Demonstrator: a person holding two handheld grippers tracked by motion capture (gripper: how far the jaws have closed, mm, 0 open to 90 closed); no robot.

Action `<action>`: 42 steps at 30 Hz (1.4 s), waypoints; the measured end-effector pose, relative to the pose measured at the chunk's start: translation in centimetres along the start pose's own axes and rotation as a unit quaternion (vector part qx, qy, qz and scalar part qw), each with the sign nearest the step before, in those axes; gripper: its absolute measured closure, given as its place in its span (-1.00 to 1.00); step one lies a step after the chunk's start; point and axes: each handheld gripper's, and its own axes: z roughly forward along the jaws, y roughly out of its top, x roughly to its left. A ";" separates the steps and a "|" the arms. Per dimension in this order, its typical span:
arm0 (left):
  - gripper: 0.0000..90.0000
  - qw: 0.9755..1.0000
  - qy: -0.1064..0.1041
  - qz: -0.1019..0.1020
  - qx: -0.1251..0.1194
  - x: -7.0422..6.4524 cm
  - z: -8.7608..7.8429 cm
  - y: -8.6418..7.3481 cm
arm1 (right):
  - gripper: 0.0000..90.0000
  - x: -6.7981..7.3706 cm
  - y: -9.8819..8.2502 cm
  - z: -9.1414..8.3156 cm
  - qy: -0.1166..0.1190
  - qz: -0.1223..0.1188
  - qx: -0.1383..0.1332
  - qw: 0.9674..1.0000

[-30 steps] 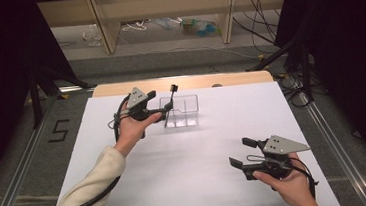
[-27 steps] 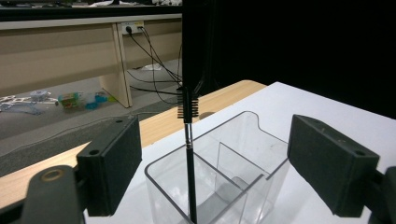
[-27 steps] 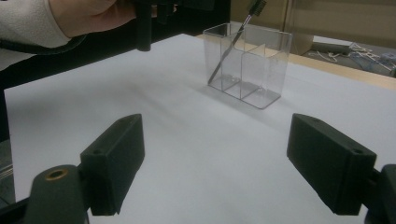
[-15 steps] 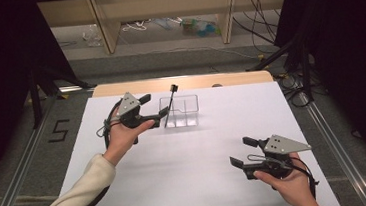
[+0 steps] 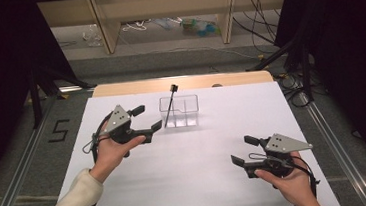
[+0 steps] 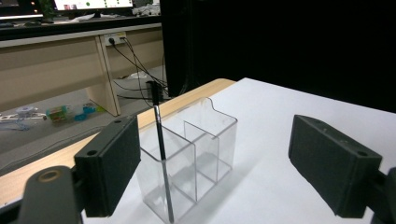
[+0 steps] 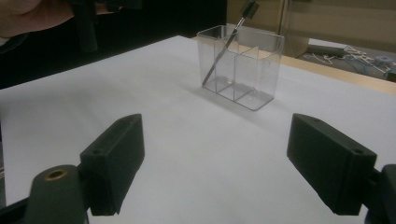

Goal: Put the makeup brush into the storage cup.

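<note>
A clear plastic organizer point(image 5: 186, 112) with divided compartments stands at the far middle of the white table. A thin black brush point(image 5: 169, 106) leans upright in its left compartment. My left gripper point(image 5: 147, 118) hovers just left of the organizer, open, with nothing between its fingers. In the left gripper view the organizer point(image 6: 205, 149) and the brush point(image 6: 161, 158) sit just ahead of the gripper point(image 6: 219, 158). My right gripper point(image 5: 244, 150) rests open near the front right. In the right gripper view the organizer point(image 7: 247, 70) and brush point(image 7: 224, 44) stand far beyond the gripper point(image 7: 215, 158).
White sheet point(image 5: 197, 172) covers the table, with a wooden strip point(image 5: 119, 89) along its far edge. A floor marking "5" point(image 5: 58, 130) lies to the left. Cables and clutter point(image 5: 194, 26) lie under a bench beyond the table. Dark curtains flank both sides.
My left gripper has drawn back left and toward the near side, away from the organizer, still open. The brush stays in the organizer. The right hand has not moved.
</note>
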 end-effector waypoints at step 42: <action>-0.63 0.999 -0.039 -0.007 -0.015 -2.7 -7.7 -3.1 | -0.55 -0.4 0.0 -0.1 -0.003 0.017 0.011 1.000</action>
